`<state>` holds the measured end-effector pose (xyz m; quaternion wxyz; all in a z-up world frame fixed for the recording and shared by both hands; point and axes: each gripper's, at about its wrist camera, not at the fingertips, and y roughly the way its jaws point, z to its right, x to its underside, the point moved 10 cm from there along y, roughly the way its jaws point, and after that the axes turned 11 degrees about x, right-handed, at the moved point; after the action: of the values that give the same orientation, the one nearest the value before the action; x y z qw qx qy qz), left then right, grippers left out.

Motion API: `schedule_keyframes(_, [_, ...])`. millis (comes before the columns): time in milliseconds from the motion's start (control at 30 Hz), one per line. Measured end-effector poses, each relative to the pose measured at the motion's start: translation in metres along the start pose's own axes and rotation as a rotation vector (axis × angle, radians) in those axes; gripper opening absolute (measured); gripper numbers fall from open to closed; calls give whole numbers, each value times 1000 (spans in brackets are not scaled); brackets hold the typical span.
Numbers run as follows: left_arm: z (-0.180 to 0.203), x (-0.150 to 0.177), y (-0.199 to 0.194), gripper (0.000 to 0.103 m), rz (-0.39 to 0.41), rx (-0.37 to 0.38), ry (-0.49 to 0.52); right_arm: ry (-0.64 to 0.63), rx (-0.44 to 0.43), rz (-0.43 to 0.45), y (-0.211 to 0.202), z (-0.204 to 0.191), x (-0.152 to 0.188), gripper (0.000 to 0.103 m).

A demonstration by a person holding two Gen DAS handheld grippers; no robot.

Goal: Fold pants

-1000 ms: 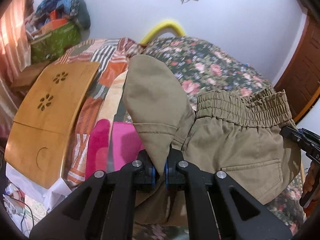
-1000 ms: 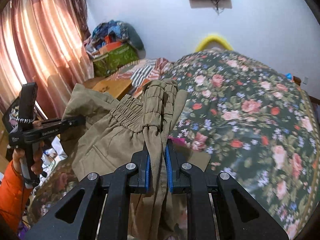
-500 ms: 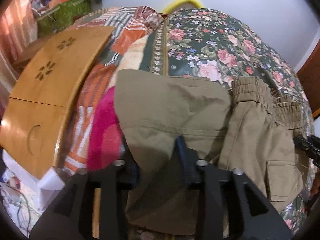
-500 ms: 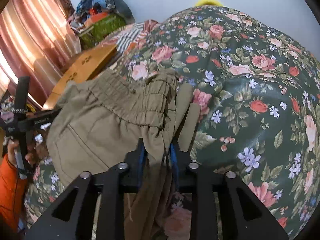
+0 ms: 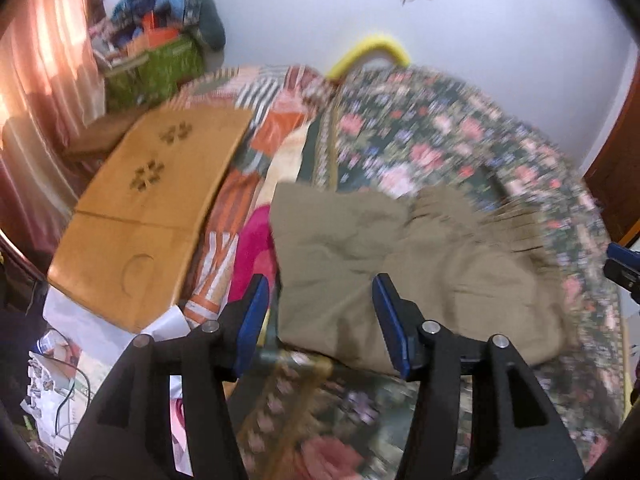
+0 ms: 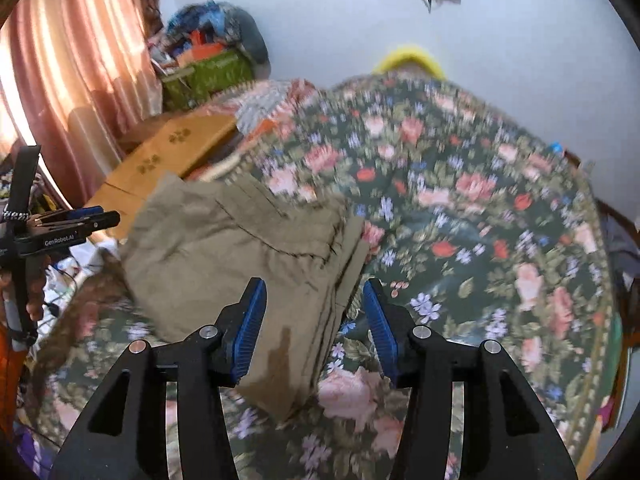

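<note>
Jaws spread wide; pants lie folded.

A second ago the left claw was clamped on a raised flap of the pants; half a second ago its jaws had parted, and now they stand wide with nothing between them. The flap has dropped flat and the folded pants lie on the bed just ahead of its fingertips. The right claw has likewise let go of the waistband it pinched, its jaws spread, that edge of the pants resting on the bed between and ahead of them.
</note>
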<state>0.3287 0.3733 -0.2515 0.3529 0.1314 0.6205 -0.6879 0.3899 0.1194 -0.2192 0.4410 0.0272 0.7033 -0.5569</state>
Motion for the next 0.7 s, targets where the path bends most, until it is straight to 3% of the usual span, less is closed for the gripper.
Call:
schedule_keyframes(167, [51, -14, -85, 53, 151, 53, 56, 20, -28, 125, -66, -6, -18, 47])
schedule_keyframes(400, [125, -19, -206, 53, 352, 120, 124, 33, -57, 353, -189, -20, -30, 47])
schedule_keyframes(500, [147, -11, -253, 54, 433, 120, 158, 38, -66, 441, -235, -25, -29, 47])
schedule_keyframes(567, [162, -2, -283, 63, 487, 117, 189, 40, -80, 498, -267, -29, -26, 47])
schedule_keyframes(700, [183, 22, -328, 67, 567, 105, 220, 35, -80, 581, -309, -37, -13, 47])
